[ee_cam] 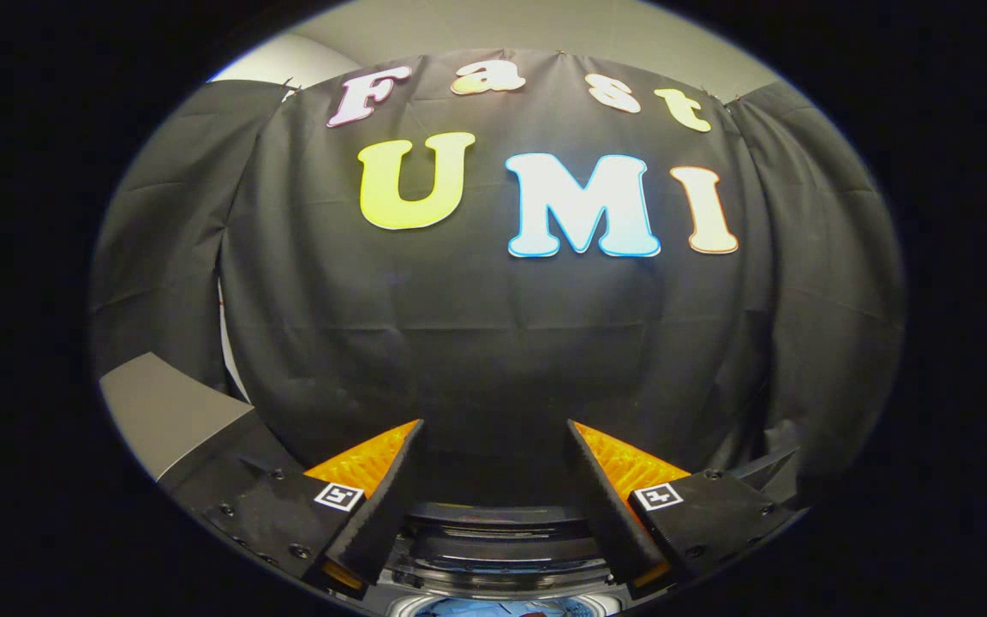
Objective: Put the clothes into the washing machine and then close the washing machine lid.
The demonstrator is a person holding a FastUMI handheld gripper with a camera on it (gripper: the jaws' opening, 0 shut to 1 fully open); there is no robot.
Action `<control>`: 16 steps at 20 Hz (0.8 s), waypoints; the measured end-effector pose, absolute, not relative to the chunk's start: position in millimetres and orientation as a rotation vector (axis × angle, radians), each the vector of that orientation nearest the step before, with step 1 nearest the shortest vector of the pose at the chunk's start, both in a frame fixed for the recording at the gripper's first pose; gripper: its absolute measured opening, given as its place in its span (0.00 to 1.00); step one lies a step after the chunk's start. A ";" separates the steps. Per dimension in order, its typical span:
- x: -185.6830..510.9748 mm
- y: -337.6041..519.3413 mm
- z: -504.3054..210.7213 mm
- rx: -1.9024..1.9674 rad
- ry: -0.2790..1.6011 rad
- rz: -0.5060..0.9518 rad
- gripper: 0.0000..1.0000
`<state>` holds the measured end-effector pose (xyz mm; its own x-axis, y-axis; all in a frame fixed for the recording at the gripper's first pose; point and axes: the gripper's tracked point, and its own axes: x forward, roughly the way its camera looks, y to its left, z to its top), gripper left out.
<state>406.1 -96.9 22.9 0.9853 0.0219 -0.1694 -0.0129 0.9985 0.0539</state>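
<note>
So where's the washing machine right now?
The washing machine sits low in the gripper view, below the open tool, showing between its two fingers, with the black cloth wall behind.

Black cloth wall (493, 343) hangs ahead, a grey surface (159, 411) beside it.

A black cloth wall (493, 343) hung across the back of the booth, creased in long vertical folds, with further black drapes at both sides. Above it showed a pale, plain wall (528, 26). A grey panel (159, 407) stood low beside the left drape.
</note>
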 end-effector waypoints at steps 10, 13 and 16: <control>369.0 -93.1 22.9 0.046 0.097 0.033 0.98; 352.8 -91.9 21.7 0.041 0.070 0.029 0.98; 335.1 -90.2 18.5 0.035 0.058 0.034 0.98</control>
